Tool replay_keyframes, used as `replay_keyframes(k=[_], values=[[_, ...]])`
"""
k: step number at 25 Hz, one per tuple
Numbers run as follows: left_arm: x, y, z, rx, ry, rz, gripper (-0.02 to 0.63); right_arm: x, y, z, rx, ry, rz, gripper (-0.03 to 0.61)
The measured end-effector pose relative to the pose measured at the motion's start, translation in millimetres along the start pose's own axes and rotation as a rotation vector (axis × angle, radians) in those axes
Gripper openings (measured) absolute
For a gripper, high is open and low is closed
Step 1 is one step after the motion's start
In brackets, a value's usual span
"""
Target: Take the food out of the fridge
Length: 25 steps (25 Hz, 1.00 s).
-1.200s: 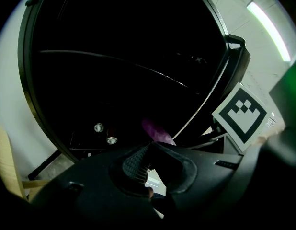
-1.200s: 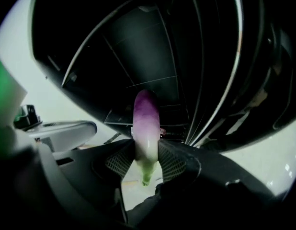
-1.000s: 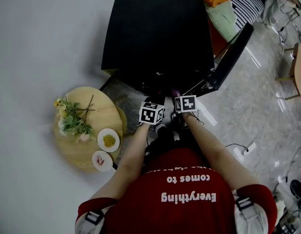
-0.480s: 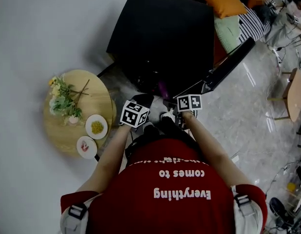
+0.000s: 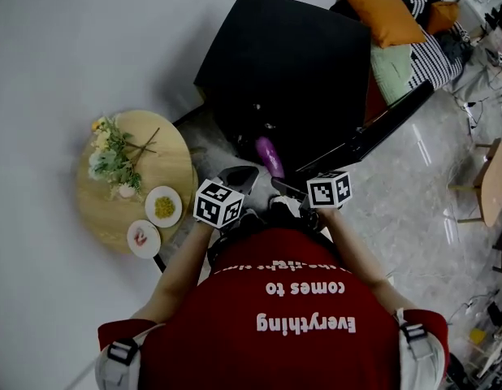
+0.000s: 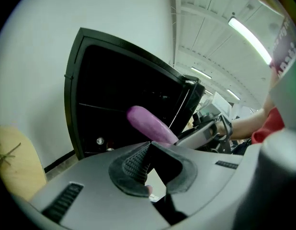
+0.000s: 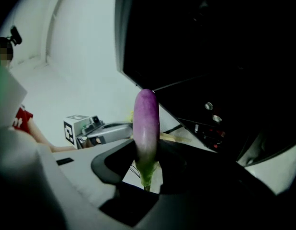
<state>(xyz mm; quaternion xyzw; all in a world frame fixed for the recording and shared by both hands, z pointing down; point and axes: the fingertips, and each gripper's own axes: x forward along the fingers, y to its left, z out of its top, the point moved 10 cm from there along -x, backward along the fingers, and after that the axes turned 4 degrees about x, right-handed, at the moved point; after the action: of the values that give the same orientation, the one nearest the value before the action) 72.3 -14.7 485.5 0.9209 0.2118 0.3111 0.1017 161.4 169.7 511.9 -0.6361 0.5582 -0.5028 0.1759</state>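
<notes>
Round light-wood table (image 5: 171,162), bunch of pale flowers with green stems (image 5: 113,157) lying on it, orange cushion (image 5: 389,15), green cushion (image 5: 391,70) beside it, black-and-white striped cushion (image 5: 438,45).

The person's forearms reach forward side by side, both grippers tipped a little downward. The left gripper (image 6: 148,148) has its jaws pressed together with nothing between them. The right gripper (image 7: 147,151) clamps a purple eggplant (image 7: 146,121) near its stem end.
</notes>
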Motion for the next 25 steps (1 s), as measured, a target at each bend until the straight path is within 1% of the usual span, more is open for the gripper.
replay_keyframes(k=[3,6,11,15,19,21,25], values=[[-8.3,-10.3,8.7,0.022,-0.037,0.001,0.008,-10.0,24.6,13.9,-0.063,-0.072,0.096,0.160],[-20.1,-20.2,23.1,0.014,-0.120,0.005,0.008,-20.7,47.3,24.8,-0.091,-0.136,0.182,0.160],[-45.6,-35.6,55.6,-0.036,-0.288,0.003,0.008,-33.4,84.7,38.6,-0.093,-0.183,0.293,0.160],[-65.0,-47.7,73.9,-0.061,-0.382,0.042,0.008,-38.0,112.5,49.5,-0.092,-0.219,0.379,0.160],[-81.5,-57.9,84.4,-0.069,-0.445,0.056,0.008,-42.8,139.3,58.9,-0.122,-0.219,0.461,0.160],[-87.2,-61.0,86.9,-0.071,-0.459,0.073,0.008,-43.7,146.3,61.0,-0.146,-0.215,0.469,0.160],[-92.6,-63.6,88.8,-0.067,-0.449,0.088,0.008,-44.2,151.1,60.8,-0.168,-0.215,0.472,0.160]])
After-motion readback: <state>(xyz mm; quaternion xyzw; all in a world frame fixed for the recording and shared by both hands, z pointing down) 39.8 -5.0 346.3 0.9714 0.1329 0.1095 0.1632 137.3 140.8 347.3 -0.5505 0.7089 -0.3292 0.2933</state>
